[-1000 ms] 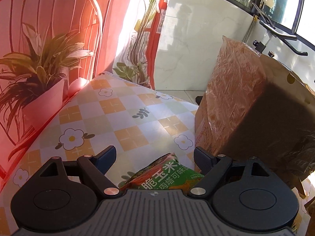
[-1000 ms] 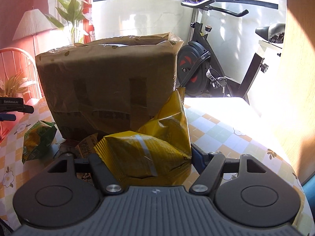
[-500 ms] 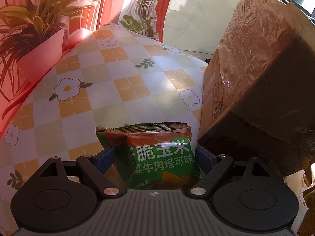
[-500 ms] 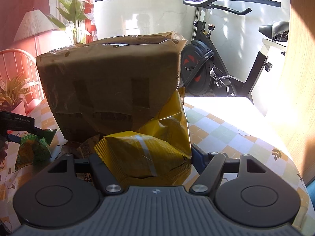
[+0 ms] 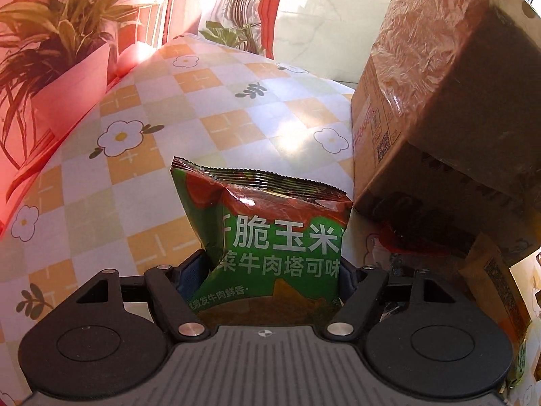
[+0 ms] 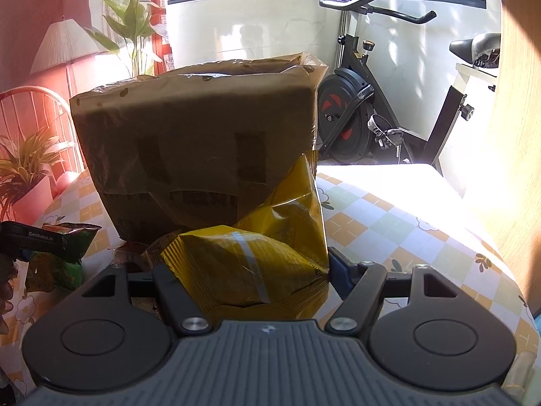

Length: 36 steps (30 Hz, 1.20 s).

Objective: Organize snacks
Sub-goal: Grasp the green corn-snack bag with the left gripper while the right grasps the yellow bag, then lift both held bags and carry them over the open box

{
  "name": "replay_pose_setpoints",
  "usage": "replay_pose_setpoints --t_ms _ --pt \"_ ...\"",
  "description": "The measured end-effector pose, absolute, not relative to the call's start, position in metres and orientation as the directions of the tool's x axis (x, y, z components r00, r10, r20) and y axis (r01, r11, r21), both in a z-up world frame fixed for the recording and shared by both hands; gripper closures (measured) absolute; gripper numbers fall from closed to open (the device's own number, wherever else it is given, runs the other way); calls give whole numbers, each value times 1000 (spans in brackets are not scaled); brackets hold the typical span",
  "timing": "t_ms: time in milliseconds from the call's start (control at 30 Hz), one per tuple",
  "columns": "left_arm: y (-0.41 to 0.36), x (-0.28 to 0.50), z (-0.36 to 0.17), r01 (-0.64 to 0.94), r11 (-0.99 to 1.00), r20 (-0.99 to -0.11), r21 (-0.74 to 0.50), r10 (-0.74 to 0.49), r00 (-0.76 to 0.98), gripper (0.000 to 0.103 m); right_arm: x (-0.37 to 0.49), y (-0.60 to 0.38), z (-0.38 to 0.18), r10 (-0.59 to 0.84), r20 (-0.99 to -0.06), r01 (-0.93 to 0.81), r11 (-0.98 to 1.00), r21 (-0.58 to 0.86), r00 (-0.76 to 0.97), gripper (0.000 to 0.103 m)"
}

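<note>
Left gripper [image 5: 272, 270]: jaws closing around green-and-red crinkly foil snack packet [image 5: 267, 233], on the flowered checked tablecloth [image 5: 209, 108] just beside tall plastic-wrapped cardboard box [image 5: 439, 101].
Right gripper [image 6: 250, 270]: clamped on yellow foil snack bag [image 6: 257, 257], before the box.
Done: nothing visibly in the box.
Left: both bags, plus small packets at the box's foot.

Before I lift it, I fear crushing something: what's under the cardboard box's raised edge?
Beneath the cardboard box, a red wrapper and a brown packet poke out; anything further under is hidden.
</note>
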<state>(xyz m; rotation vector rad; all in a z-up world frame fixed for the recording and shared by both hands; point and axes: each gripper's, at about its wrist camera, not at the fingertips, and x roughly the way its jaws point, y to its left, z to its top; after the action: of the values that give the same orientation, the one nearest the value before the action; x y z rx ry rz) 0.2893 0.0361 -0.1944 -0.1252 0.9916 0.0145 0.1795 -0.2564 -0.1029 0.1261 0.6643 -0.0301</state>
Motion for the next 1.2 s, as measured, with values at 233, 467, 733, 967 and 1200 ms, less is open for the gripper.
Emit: replay_pose_setpoints --t_ms 233,467,733,967,1200 --pt "25 266 -158 -45 999 -751 10 38 659 29 176 -253 -99 12 -603 68 992 109 798 31" --pt "17 246 -116 -36 997 -665 67 72 743 29 167 -253 -82 17 -558 60 991 120 830 31" --pt "3 229 -73 -17 998 -587 67 53 808 29 155 -251 -46 22 -477 41 992 122 878 31" --pt "-8 221 -46 22 999 -531 48 7 847 29 157 -245 -13 42 -425 -7 996 84 904 31" --pt "-25 217 -22 60 997 -480 42 -33 877 29 172 -248 13 51 -393 -27 997 68 918 31"
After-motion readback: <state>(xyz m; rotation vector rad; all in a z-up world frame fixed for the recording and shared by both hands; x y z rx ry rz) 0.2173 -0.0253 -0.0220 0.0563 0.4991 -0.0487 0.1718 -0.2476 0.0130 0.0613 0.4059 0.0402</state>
